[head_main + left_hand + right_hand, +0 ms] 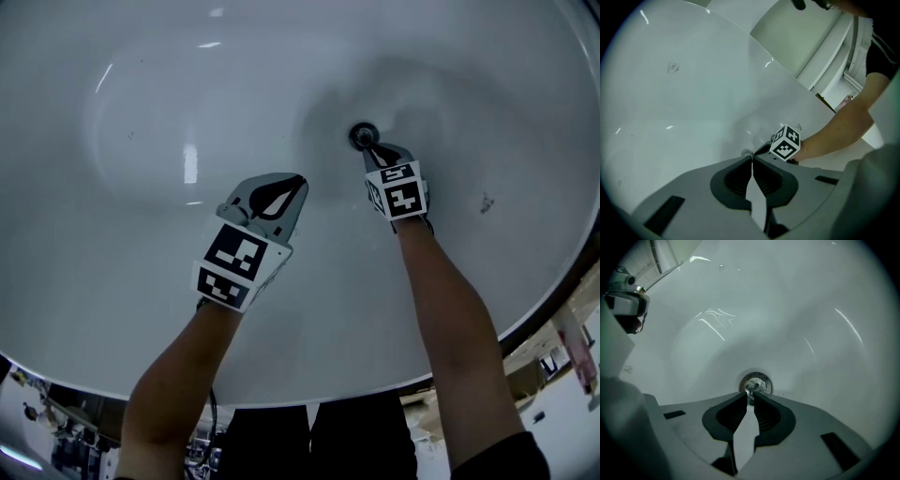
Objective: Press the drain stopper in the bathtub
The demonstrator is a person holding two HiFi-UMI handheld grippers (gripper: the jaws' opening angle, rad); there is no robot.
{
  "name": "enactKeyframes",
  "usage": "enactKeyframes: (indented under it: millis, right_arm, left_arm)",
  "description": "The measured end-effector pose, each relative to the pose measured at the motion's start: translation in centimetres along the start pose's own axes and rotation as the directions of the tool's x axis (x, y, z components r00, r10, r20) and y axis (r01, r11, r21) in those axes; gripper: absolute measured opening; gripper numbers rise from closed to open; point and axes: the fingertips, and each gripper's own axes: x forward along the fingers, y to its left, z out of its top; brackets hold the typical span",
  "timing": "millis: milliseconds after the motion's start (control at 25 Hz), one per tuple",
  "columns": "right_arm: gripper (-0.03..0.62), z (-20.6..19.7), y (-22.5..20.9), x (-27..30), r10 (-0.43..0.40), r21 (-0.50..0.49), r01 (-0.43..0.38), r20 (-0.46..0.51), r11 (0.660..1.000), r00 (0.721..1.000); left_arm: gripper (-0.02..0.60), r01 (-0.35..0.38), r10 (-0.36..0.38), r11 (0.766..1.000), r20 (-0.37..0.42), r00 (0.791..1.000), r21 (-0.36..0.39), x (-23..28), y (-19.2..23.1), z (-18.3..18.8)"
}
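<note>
The drain stopper [756, 384], a round chrome cap, sits at the lowest point of the white bathtub [811, 310], directly ahead of our right gripper [751, 397] and just past its jaw tips. In the right gripper view those tips overlap the near rim of the cap. We cannot tell whether they already bear on it or hover a hair above.

The right jaws are drawn together with only a thin slit between the pads and nothing gripped. We judge that is deliberate, since closed jaws make one blunt point to push with, where spread ones would straddle the cap. From the head view, the right gripper [375, 150] comes in at a slant with its tips against the near edge of the stopper [364, 135], so the push would land off-centre unless we slide a little further forward.

Our left gripper [298, 180] hangs off to the left of the drain, well apart from it and above bare bathtub floor [141, 112]. Its jaws are closed tip to tip on nothing. It has no part in the press, and we judge it is held aside so that it leaves the approach open. In its own view, the left gripper [752, 159] points toward the stopper [747, 153], with the right gripper's marker cube [786, 143] just beyond.
</note>
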Motion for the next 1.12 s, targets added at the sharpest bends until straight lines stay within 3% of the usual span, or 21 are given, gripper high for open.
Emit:
enactKeyframes:
  millis: [360,600,840,1120]
  right_arm:
    - [0.036,1.1,-0.8,1.6,-0.037,-0.088,0.035,-0.021,0.995,0.999]
    - [0.018,0.0,-0.2,2.9,-0.051,-0.159,0.028,-0.14,0.987,0.989]
    - [0.018,0.1,0.0,3.0,-0.086,-0.234,0.048,-0.154,0.971,0.984]
    - [0.018,0.0,-0.1,3.3,-0.089,-0.255,0.037,-0.194,0.966,0.977]
  left_arm:
    - [0.025,-0.007,0.008,1.0,0.006,1.0,-0.016,1.5,0.8,0.3]
    - [0.025,-0.024,0.025,0.999,0.008,1.0,-0.037,1.5,2.0,-0.5]
    - [0.025,-0.043,0.044,0.997,0.002,0.999,-0.069,1.5,3.8,-1.5]
    - [0.025,-0.044,0.045,0.993,0.002,0.999,-0.108,1.9,4.0,-2.0]
